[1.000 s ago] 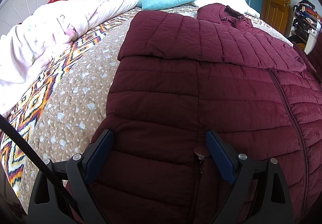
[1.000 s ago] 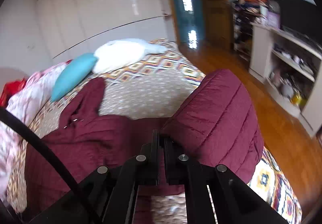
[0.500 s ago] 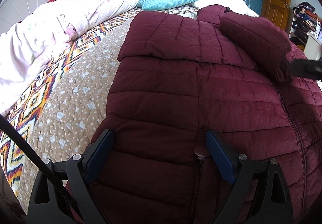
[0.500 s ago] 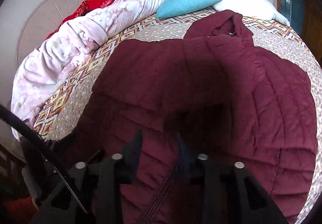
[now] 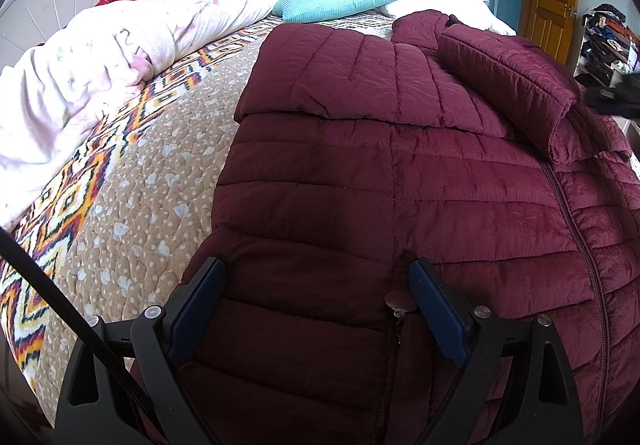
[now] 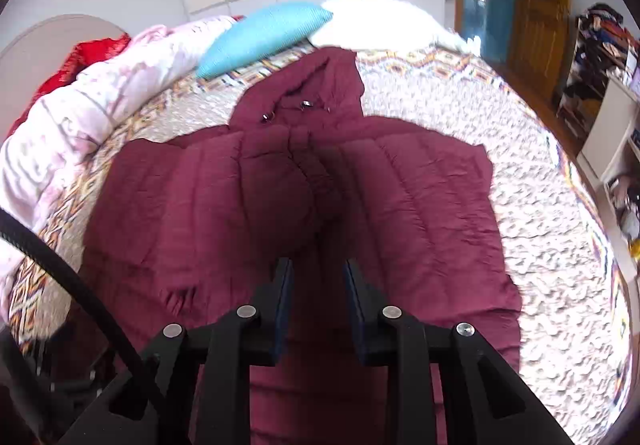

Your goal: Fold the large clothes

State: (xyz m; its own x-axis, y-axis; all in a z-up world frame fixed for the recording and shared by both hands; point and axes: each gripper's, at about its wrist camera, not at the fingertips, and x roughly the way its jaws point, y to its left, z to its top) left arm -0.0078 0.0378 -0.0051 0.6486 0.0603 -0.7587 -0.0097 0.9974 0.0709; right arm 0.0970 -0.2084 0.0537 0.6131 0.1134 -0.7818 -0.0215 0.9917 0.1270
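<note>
Maroon jacket (image 5: 420,185) on bed (image 5: 132,185), sleeves folded in, left claw (image 5: 318,285) gaping, right claw (image 6: 318,277) parted, empty

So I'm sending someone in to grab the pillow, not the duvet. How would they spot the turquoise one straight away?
Start at the bed with the patterned quilt and look toward the white wardrobe wall. The turquoise pillow lies there, beyond the maroon jacket, between the rumpled pink duvet and a white pillow. It is the only blue-green thing on the bed.

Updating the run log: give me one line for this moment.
jacket: flat on bed, both sleeves folded in | left gripper: open over hem | right gripper: open, above jacket, empty
</note>
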